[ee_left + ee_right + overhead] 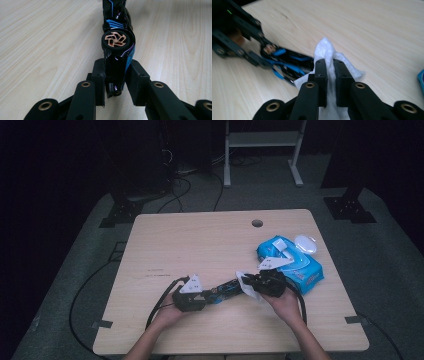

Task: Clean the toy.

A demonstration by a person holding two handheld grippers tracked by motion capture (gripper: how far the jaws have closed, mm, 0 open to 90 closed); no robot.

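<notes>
A black and blue toy car [117,45] with copper-coloured wheels lies on its side on the wooden table [200,245]. My left gripper [114,80] is shut on one end of it. In the high view the toy car [226,291] stretches between my left gripper [206,297] and my right gripper [250,284]. My right gripper [330,75] is shut on a white wet wipe [325,50], which touches the other end of the toy car [287,63]. The wet wipe [248,287] bunches around the right jaws.
A blue pack of wet wipes [292,262] lies at the table's right side with its white lid [306,243] flipped open. A round hole [257,223] sits near the table's far edge. Cables trail off the table's left front. A white metal frame [262,145] stands beyond the table.
</notes>
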